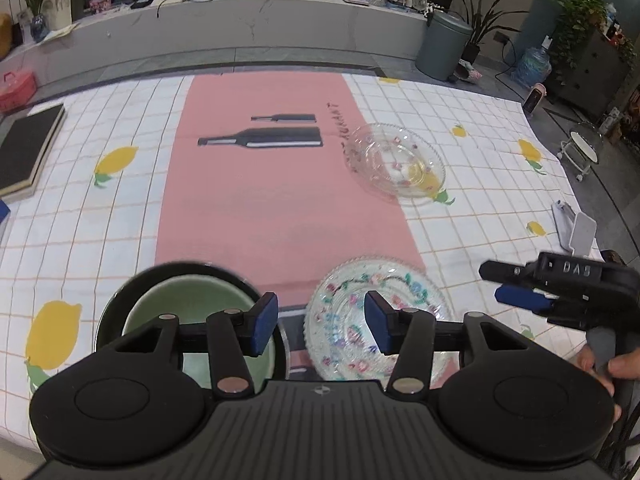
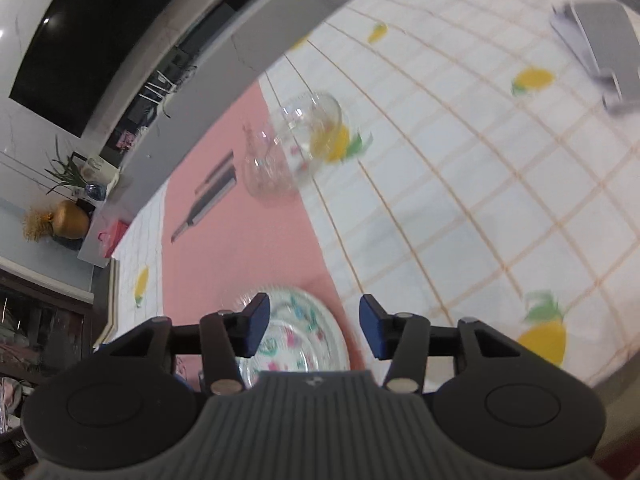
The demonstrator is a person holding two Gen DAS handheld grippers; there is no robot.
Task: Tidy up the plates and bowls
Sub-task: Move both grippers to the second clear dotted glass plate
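Observation:
A pale green bowl [image 1: 192, 312] sits inside a black plate [image 1: 116, 304] at the near left of the table. To its right lies a clear glass plate with a flower pattern [image 1: 360, 292], also seen blurred under the right gripper as glass plate [image 2: 296, 328]. A clear glass bowl [image 1: 396, 160] stands farther back on the right, seen too as glass bowl [image 2: 296, 148]. My left gripper [image 1: 320, 326] hangs open above the gap between green bowl and glass plate, holding nothing. My right gripper [image 2: 314, 328] is open and empty over the glass plate's right edge; it shows as right gripper [image 1: 520, 284] at the right.
A pink runner [image 1: 260, 184] with bottle prints crosses the lemon-print tablecloth [image 1: 480, 184]. A dark foam pad [image 1: 28, 148] lies at the left edge, a white phone stand [image 1: 576, 228] at the right edge. A hand [image 1: 600, 364] holds the right gripper's handle.

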